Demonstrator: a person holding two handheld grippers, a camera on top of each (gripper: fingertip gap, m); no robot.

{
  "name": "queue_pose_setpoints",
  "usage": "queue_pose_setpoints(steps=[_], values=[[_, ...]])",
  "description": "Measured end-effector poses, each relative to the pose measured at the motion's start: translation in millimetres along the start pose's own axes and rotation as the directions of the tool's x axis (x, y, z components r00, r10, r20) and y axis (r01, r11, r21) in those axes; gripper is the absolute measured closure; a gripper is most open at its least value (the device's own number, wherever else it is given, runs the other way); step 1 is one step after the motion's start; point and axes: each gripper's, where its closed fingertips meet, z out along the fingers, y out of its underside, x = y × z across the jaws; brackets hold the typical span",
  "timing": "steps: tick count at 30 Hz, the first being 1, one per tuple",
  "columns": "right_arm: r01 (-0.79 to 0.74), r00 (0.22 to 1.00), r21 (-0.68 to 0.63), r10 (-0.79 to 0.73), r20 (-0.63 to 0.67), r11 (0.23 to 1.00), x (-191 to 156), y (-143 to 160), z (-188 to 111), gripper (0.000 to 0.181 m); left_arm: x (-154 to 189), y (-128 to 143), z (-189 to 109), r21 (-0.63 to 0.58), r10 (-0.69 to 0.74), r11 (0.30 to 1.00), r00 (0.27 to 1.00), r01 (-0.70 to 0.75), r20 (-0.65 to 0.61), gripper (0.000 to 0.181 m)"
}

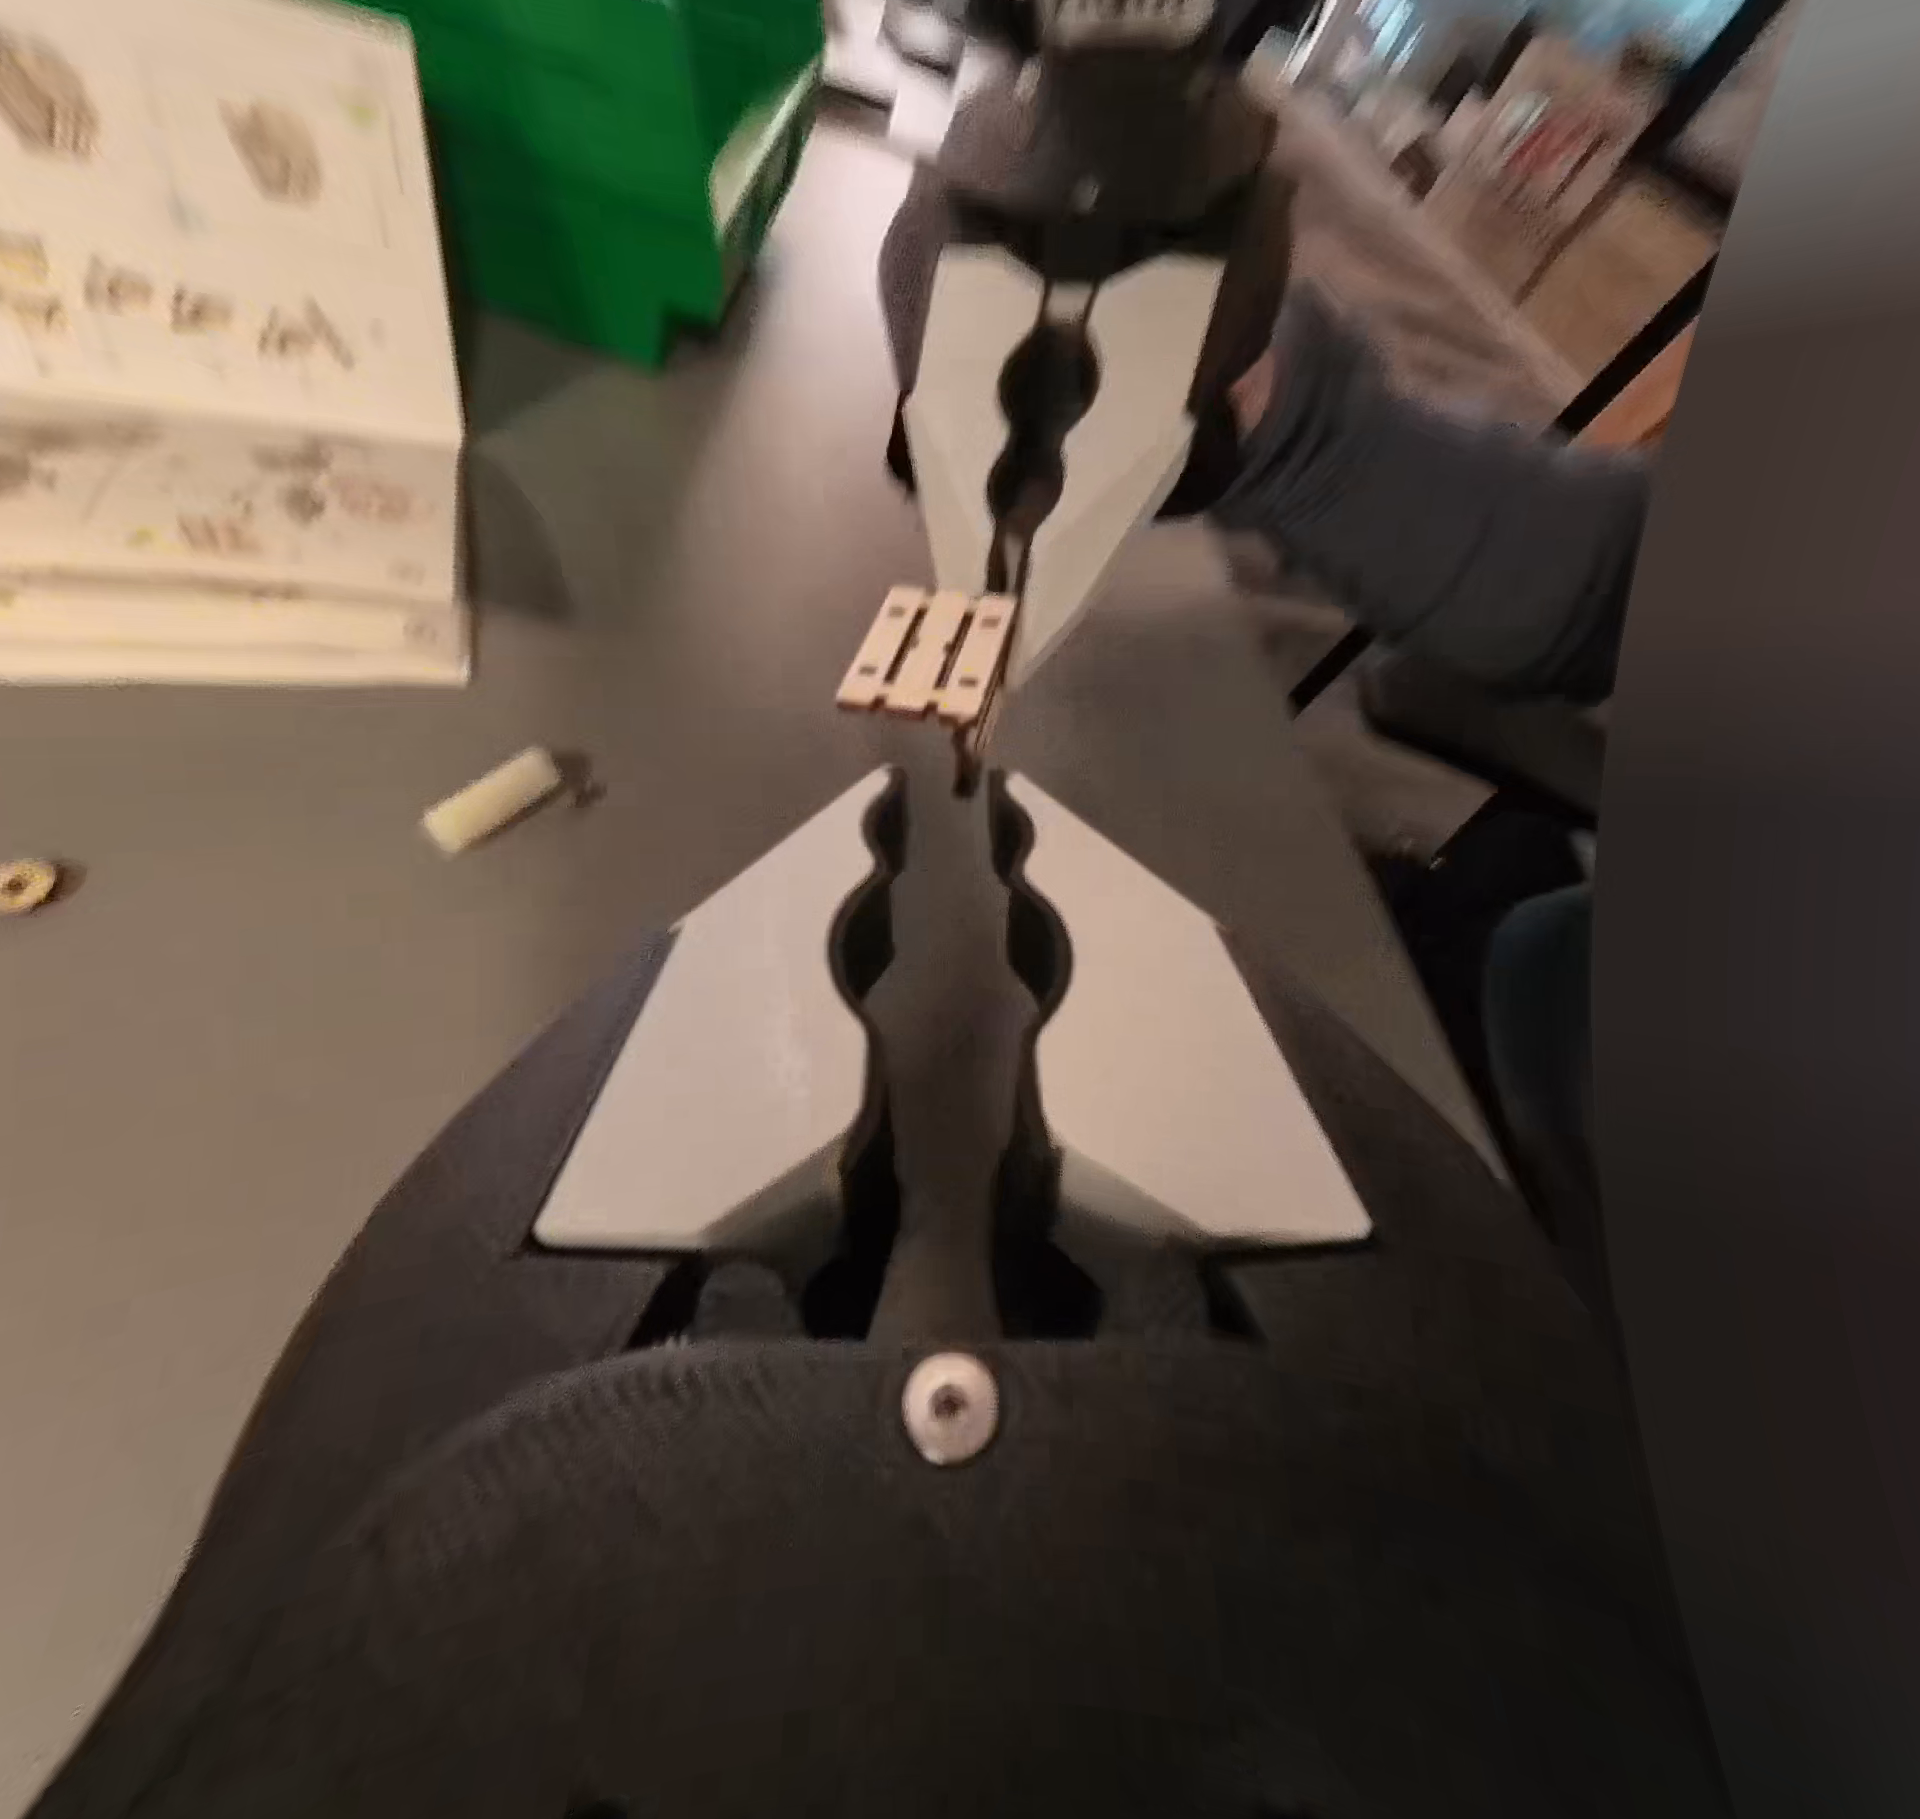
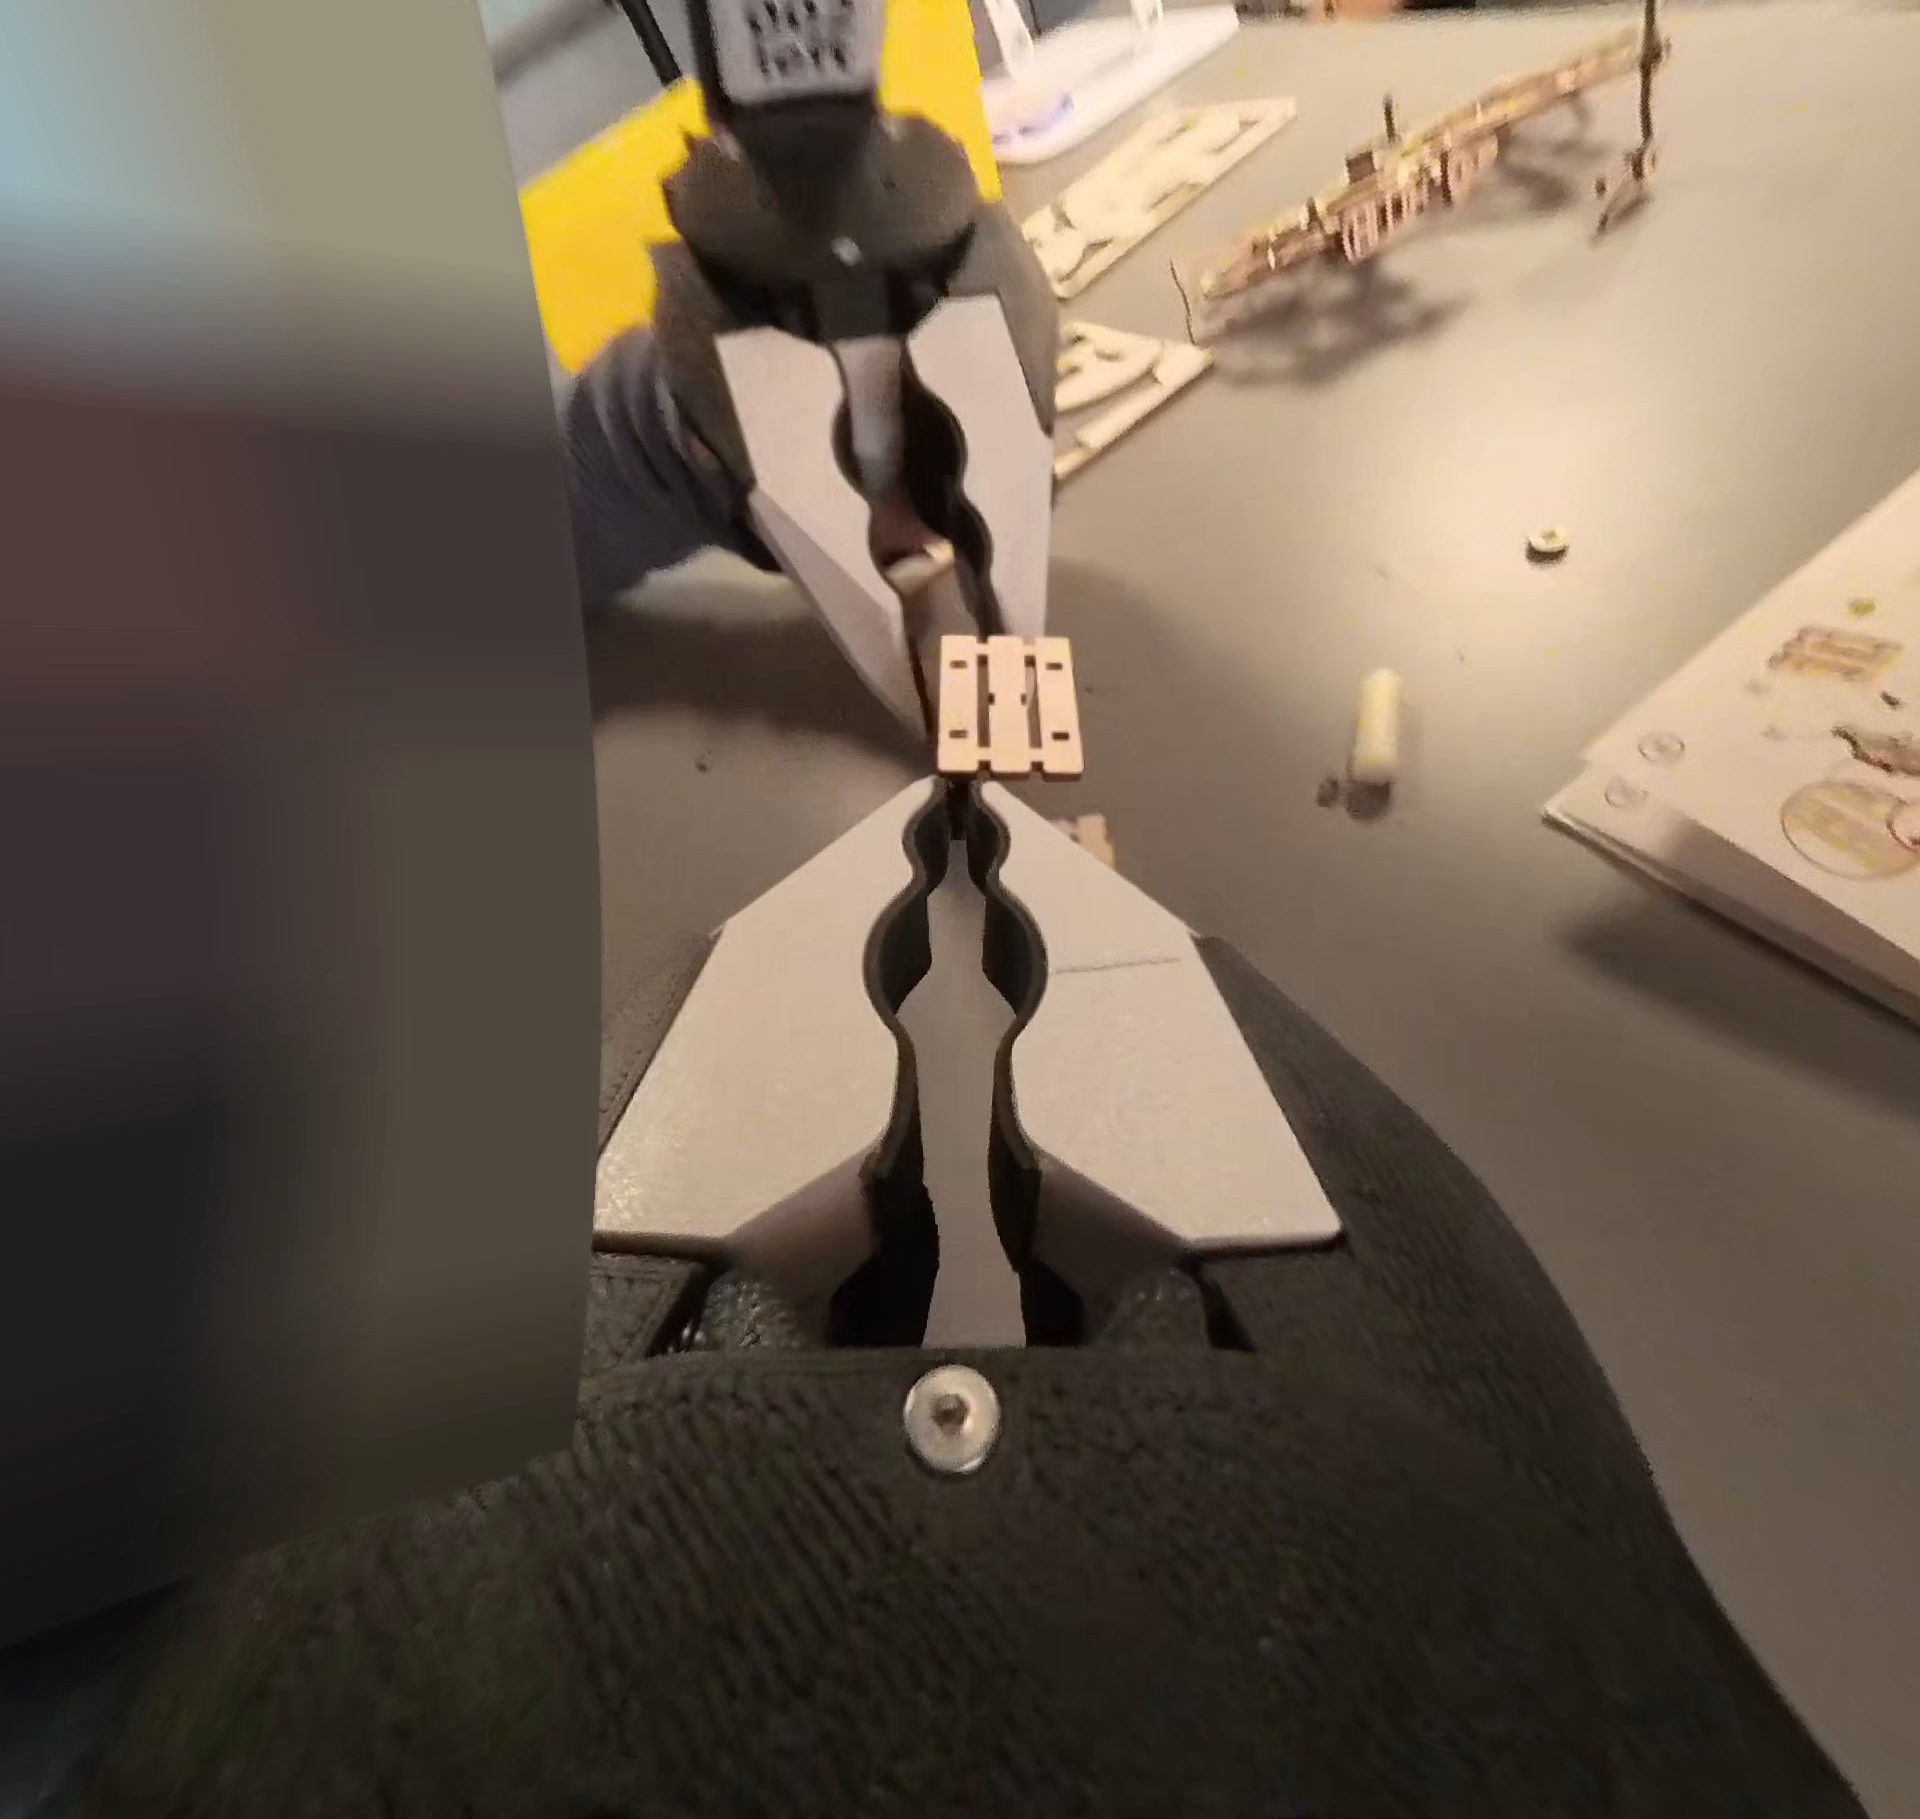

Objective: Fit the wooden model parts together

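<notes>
A small wooden part, a slatted top with a thin plate under one edge, is held above the grey table between my two grippers, which face each other. It also shows in the right wrist view. My right gripper is shut on the near end of the thin plate, and it shows at the part's far end in the left wrist view. My left gripper stands slightly apart, with the plate's end between its tips and nearer the right finger. It shows beyond the part in the right wrist view.
A white instruction booklet and a green crate lie at the left. A white peg and a ring lie on the table. Wooden sheets, a half-built model and a yellow item lie farther off. A sleeve shows at the right.
</notes>
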Motion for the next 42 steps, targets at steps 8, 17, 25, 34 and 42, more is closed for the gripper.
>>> queue_pose_setpoints(steps=[8,17,25,34,42], values=[[0.036,0.994,-0.171,-0.053,-0.100,0.985,21,24,14,0.181,-25,25,-13,-0.188,0.097,0.979,0.993,-0.081,0.075,0.161],[0.089,0.982,-0.154,-0.113,-0.150,0.984,23,28,15,0.181,-32,31,-4,-0.262,0.236,0.941,0.970,-0.213,0.057,0.153],[0.108,0.978,-0.162,-0.135,-0.161,0.981,24,29,15,0.181,-26,31,4,-0.253,0.179,0.950,0.983,-0.181,-0.031,0.167],[0.108,0.982,-0.154,-0.129,-0.136,0.982,22,27,16,0.181,-25,29,10,-0.255,0.201,0.946,0.979,-0.203,-0.033,0.172],[0.085,0.983,-0.197,-0.114,-0.141,0.977,25,34,16,0.180,-22,34,13,-0.265,0.268,0.923,0.961,-0.277,-0.070,0.180]])
